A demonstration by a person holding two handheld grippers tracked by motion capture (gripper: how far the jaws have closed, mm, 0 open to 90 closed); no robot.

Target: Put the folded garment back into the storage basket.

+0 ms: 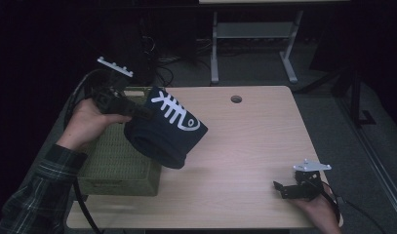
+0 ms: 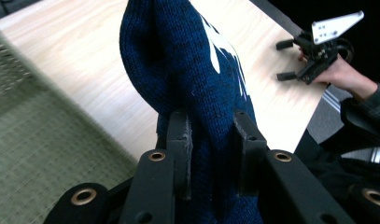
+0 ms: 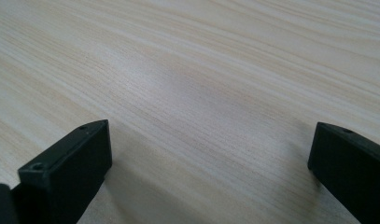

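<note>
A dark blue knitted hat [image 1: 167, 129] with a white fish-bone print hangs in the air over the right edge of a woven basket [image 1: 119, 165]. My left gripper [image 1: 140, 113] is shut on the hat's edge. In the left gripper view the knit [image 2: 197, 70] is pinched between both black pads [image 2: 180, 154] and droops toward the table. My right gripper [image 1: 284, 187] rests at the table's front right corner, held by a hand. Its jaws stand wide apart over bare wood [image 3: 201, 116], with nothing between them. The same gripper [image 2: 288, 60] appears farther off in the left gripper view.
The light wooden table [image 1: 249, 141] has a round cable hole [image 1: 236, 99] near its far edge. The green woven basket sits at the table's left front. Behind the table stand a white desk frame [image 1: 252, 39] and cables on a dark floor.
</note>
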